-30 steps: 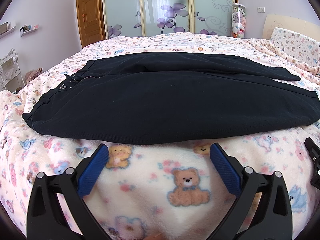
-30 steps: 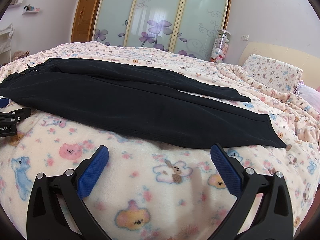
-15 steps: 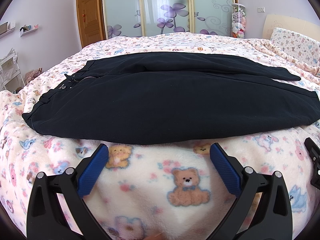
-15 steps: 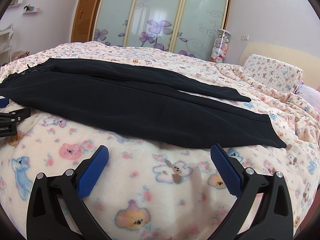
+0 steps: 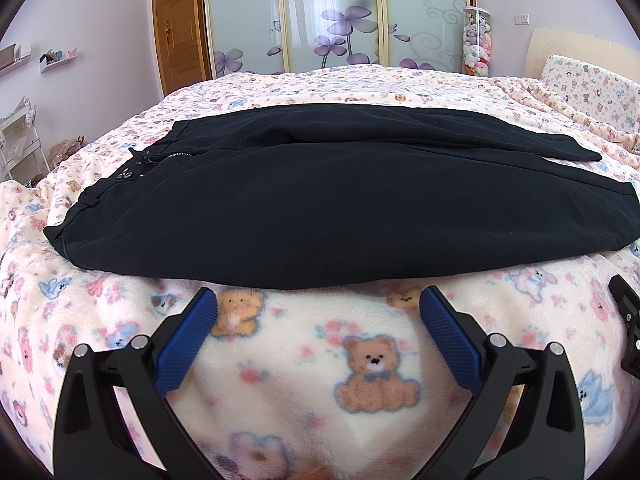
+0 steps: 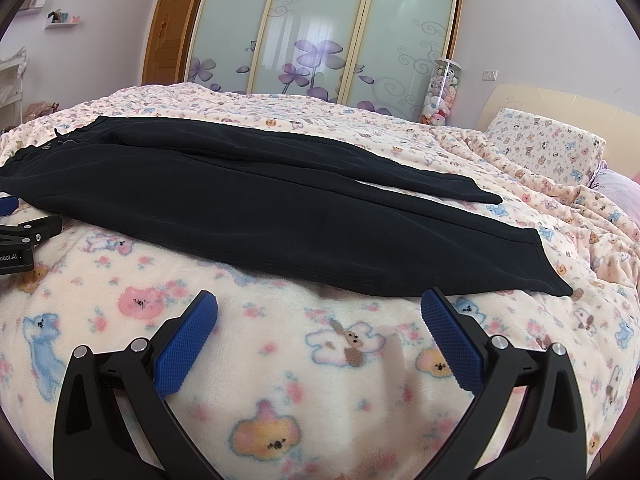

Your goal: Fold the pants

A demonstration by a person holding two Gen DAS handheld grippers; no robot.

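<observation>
Black pants (image 5: 320, 200) lie flat on the bed, waistband with zipper at the left, legs running right; they also show in the right wrist view (image 6: 260, 208), with the near leg's hem at the right. My left gripper (image 5: 318, 304) is open and empty, just short of the pants' near edge at the thigh. My right gripper (image 6: 318, 304) is open and empty, just short of the near leg's lower part. Each gripper's side shows at the edge of the other's view: the right one (image 5: 628, 316) and the left one (image 6: 24, 240).
The bed is covered by a pink fleece blanket with bear prints (image 5: 372, 364). A pillow (image 6: 544, 148) lies at the far right. Sliding wardrobe doors (image 5: 332, 16), a jar of plush toys (image 6: 440, 92) and a wooden door (image 5: 180, 36) stand beyond the bed.
</observation>
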